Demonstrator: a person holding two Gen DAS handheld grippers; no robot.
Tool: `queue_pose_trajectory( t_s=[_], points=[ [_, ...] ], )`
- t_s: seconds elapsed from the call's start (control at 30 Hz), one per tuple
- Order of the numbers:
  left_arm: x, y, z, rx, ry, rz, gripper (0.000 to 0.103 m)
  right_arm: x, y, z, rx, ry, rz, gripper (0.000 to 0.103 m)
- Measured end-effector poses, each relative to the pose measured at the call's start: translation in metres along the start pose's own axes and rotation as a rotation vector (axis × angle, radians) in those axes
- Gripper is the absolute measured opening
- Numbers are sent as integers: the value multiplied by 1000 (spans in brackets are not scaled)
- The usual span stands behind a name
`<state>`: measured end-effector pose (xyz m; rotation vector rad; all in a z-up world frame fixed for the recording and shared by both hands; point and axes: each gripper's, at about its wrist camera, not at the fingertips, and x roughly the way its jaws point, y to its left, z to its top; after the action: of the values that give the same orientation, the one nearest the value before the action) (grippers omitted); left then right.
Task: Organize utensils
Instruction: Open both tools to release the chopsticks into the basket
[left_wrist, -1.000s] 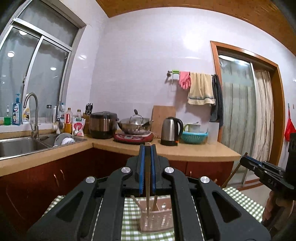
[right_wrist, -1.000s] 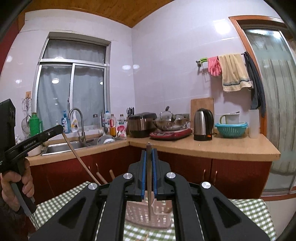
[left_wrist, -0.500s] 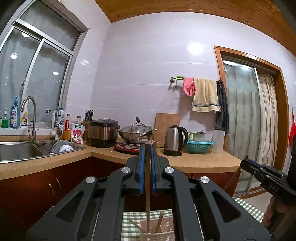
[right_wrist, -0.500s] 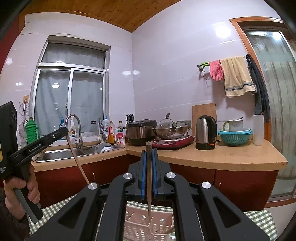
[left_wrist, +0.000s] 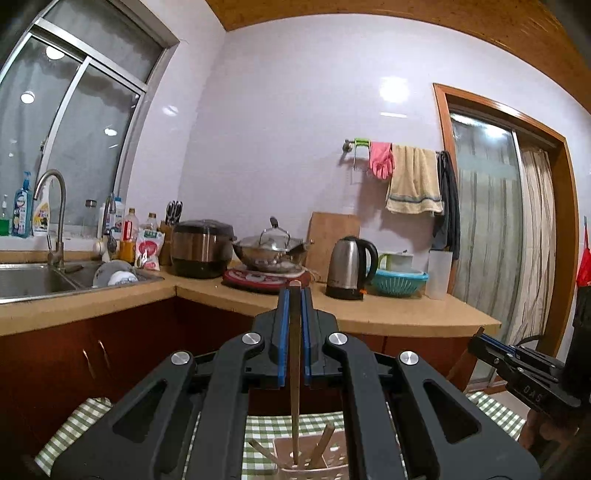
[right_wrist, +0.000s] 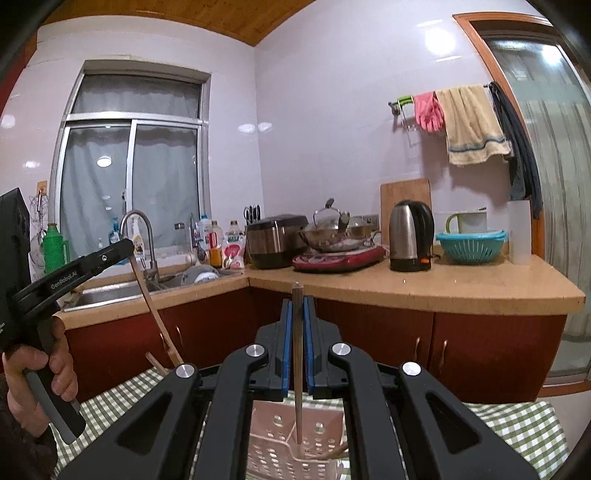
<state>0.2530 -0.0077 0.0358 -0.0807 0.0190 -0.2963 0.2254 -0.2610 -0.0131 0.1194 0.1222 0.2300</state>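
Note:
My left gripper (left_wrist: 294, 295) is shut on a wooden chopstick (left_wrist: 294, 387) held upright. Its lower end reaches into a pink perforated utensil holder (left_wrist: 334, 467), where other chopsticks lean. The holder stands on a green checked tablecloth (left_wrist: 273, 424). My right gripper (right_wrist: 297, 302) is shut on another upright chopstick (right_wrist: 297, 406), whose tip hangs inside the same holder (right_wrist: 273, 435). From the right wrist view the left gripper (right_wrist: 123, 248) shows at the left with its chopstick (right_wrist: 155, 317) slanting down. The right gripper (left_wrist: 480, 341) shows at the right edge of the left wrist view.
Behind the table run dark red cabinets (right_wrist: 480, 350) under a tan counter (right_wrist: 461, 284) with a kettle (right_wrist: 410, 236), wok (right_wrist: 332, 232), rice cooker (right_wrist: 273, 240) and sink (right_wrist: 122, 291). A person's hand (right_wrist: 37, 376) grips the left handle.
Both grippers have moved closer to the holder and sunk a little, each still shut on its chopstick. The chopstick ends now hang lower in the holder.

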Motion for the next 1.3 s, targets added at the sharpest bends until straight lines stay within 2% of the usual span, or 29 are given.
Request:
queue_pose_trajectory(
  t_s=[0.47,0.83,0.9,0.97,1.0,1.1,1.23,1.3],
  points=[
    [34,7,-52,-16,141,-23,7,22,-6,-36,16,106,-7,7],
    [43,11,-65,-21,183,-35,10,27,-8,-40,12,124,-12,8],
    [44,13,-66,-28,186,-33,16,27,-8,-40,11,124,-14,12],
    [43,14,-66,-36,181,-33,27,27,-8,-39,13,119,-12,21],
    [43,15,-66,-37,178,-33,28,27,-8,-39,13,116,-12,23],
    [43,14,-65,-34,177,-34,32,25,-8,-37,12,106,-10,24],
    [35,14,-61,-45,157,-32,52,15,-6,-32,9,78,-10,31],
    [30,13,-58,-45,147,-32,56,10,-4,-29,0,66,-11,32]
  ],
)
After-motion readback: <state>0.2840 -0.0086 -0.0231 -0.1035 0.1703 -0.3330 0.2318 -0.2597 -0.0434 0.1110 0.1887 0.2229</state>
